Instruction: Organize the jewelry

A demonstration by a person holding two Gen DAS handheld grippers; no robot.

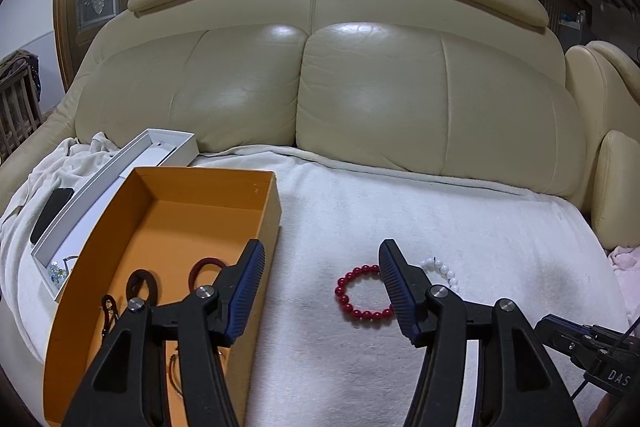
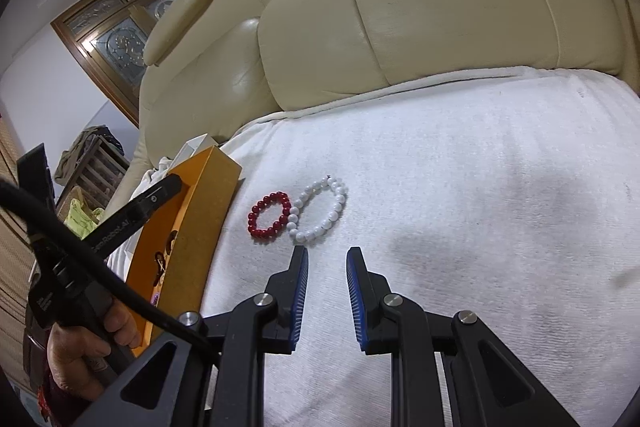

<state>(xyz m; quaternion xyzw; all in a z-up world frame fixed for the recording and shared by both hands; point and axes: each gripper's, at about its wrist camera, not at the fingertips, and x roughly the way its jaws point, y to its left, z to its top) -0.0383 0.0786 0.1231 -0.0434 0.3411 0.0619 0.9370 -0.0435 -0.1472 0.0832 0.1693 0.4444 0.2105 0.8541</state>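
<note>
Your orange box [image 1: 208, 203] sits off the left tongs' [image 1: 322, 267] left tip, some pieces already inside. On the white towel [image 2: 460, 167], the white bead bracelet [image 2: 320, 209] lies just ahead of your right tongs [image 2: 328, 255], touching the red bead bracelet [image 2: 270, 213] on its left. Both tongs gape empty; the right looks nearer the white one.

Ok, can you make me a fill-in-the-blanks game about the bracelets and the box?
1. The two bracelets on the white towel are white and ____.
2. The open box beside them is ____ in colour.
3. The red bracelet lies between the box and the ____ bracelet.
4. Both the left gripper and the right gripper are ____, holding nothing.

Missing words: red; orange; white; open
</note>
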